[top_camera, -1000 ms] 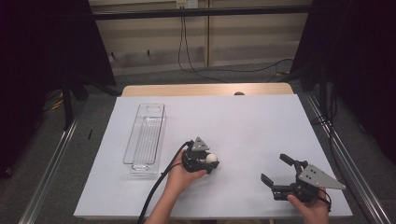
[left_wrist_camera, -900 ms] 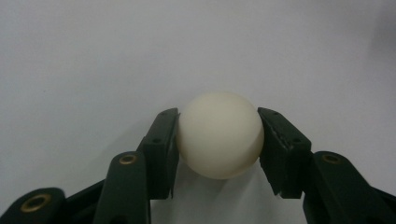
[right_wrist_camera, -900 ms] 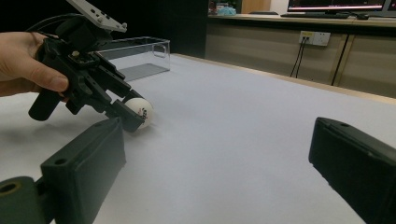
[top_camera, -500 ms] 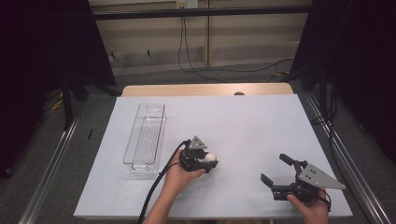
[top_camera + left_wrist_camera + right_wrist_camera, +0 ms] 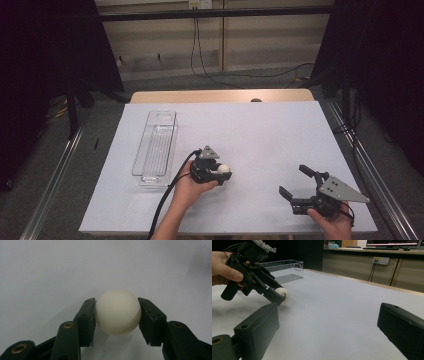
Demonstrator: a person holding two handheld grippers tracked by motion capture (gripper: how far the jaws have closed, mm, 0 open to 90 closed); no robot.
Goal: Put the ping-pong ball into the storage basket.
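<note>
One white ball (image 5: 223, 169), low and centre in the high view, is pinched by the left gripper (image 5: 221, 171), right gripper (image 5: 296, 181) spread idle; lifting toward the clear tray (image 5: 156, 145) seems next.

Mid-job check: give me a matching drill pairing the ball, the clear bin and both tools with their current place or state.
Things:
1. white ball
2. clear bin
3. left tool
4. right tool

States:
A. open, holding nothing
B. standing at the table's left, nothing inside
C. shut on the ball
D. pinched between two black jaws

Pairs: 1-D, 2-B, 3-C, 4-A
</note>
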